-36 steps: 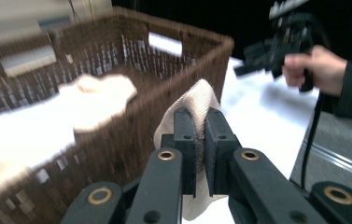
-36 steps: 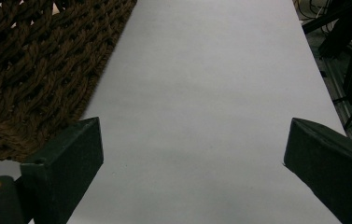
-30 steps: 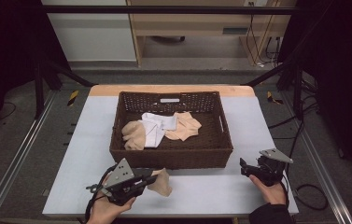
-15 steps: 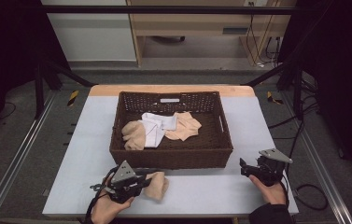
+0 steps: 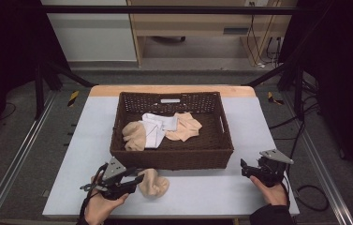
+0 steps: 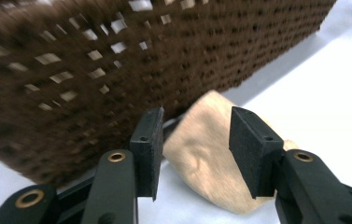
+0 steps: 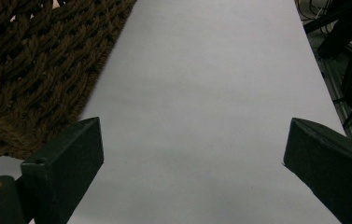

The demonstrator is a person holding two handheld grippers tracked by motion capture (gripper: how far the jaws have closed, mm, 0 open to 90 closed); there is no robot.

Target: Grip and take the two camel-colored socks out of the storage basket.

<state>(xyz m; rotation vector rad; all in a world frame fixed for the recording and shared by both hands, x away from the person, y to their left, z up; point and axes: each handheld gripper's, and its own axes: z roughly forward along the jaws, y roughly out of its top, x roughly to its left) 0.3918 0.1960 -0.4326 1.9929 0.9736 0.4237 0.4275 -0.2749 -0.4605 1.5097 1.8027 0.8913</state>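
While the left hand-held gripper (image 5: 136, 180) has its jaws just opening, the beige sock (image 5: 154, 183) lies between the pads but unpressed, so it counts as released on the worktop (image 5: 202, 197), just in front of the wicker basket (image 5: 172, 157). Best practice, as judged: let the pads clear the fabric fully, then draw straight back so nothing drags. Right hand-held gripper (image 5: 245, 168) rests wide open, empty, well apart. More socks (image 5: 183, 127) sit in the basket.

Looks like a lab recording setup: black frame rails (image 5: 33, 89) around the table (image 5: 258, 122), loose cables (image 5: 305, 140) on the floor.
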